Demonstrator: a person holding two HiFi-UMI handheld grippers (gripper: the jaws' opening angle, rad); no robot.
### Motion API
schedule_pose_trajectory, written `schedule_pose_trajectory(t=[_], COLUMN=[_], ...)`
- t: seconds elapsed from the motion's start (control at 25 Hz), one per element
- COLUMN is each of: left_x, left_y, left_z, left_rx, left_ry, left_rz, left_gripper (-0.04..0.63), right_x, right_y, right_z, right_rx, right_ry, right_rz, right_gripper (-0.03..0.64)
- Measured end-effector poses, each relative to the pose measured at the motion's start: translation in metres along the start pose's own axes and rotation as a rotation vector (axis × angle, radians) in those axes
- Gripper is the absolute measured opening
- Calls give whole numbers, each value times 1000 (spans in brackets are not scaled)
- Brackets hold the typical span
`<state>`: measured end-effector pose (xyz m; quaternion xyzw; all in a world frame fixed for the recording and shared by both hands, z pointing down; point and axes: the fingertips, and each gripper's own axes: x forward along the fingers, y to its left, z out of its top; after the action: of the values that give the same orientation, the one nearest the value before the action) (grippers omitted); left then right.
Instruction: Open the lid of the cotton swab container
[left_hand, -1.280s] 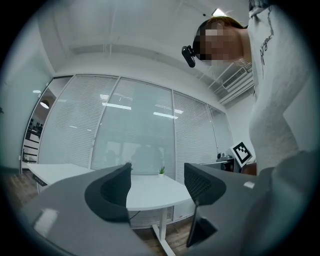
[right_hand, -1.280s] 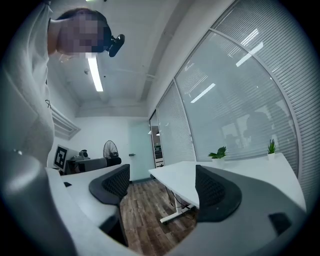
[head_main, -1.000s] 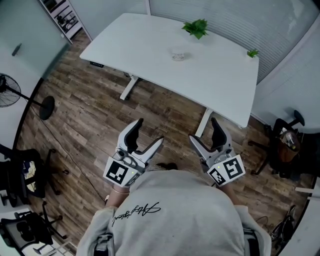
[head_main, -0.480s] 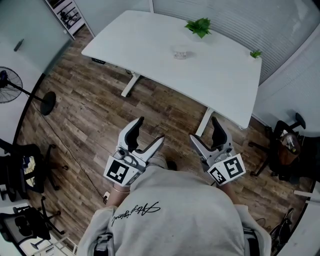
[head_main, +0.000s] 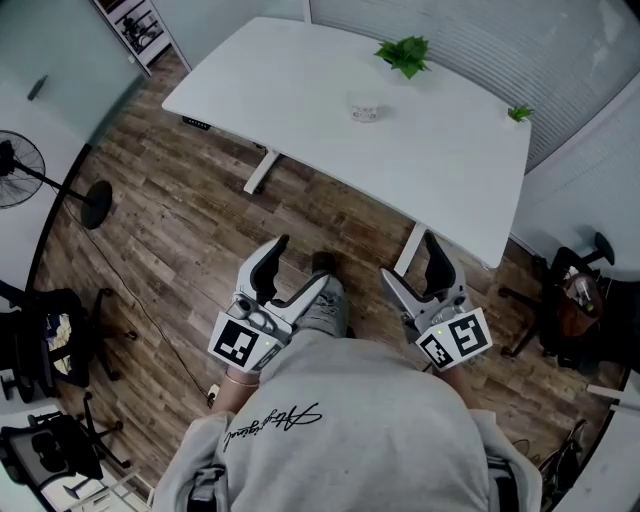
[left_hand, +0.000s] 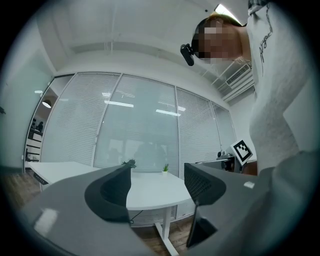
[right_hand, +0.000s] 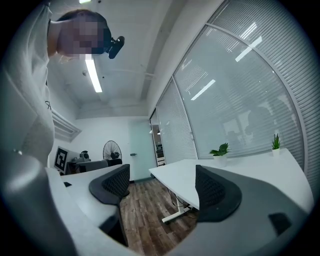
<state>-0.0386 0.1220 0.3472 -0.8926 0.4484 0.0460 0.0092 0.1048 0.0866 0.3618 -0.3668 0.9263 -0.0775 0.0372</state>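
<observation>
A small round clear cotton swab container (head_main: 365, 110) with its lid on sits on the white table (head_main: 300, 110), far ahead of me. My left gripper (head_main: 295, 266) and right gripper (head_main: 417, 260) are held close to my body over the wooden floor, well short of the table. Both stand open with nothing between their jaws. In the left gripper view the left gripper (left_hand: 157, 186) points toward the table (left_hand: 150, 192); in the right gripper view the right gripper (right_hand: 161, 185) does the same. The container is not visible in either gripper view.
A leafy green plant (head_main: 405, 53) stands at the table's far edge, and a smaller one (head_main: 519, 114) at its right corner. A floor fan (head_main: 20, 172) stands at left. Office chairs (head_main: 570, 290) flank both sides. Blinds cover the glass walls.
The table has drifted slightly nearer and rightward in the head view. A foot has stepped forward between the grippers. Both grippers stay open in the same pose.
</observation>
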Motion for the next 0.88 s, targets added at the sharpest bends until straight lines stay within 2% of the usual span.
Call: schedule_pose_trajectory(t=[0.52,0.88], left_x=[62,118], left_y=[67,123], left_z=[-10,-2], left_rx=[-13,-2], left_ry=[-13,-17], left_rz=[-42,-97], left_gripper=[319,319], right_x=[65,122], right_y=[-52,-86], right_z=[2,17], right_rx=[-6,-9], right_ry=[-6,-20], right_rz=[-50,-78], right_gripper=[394,394])
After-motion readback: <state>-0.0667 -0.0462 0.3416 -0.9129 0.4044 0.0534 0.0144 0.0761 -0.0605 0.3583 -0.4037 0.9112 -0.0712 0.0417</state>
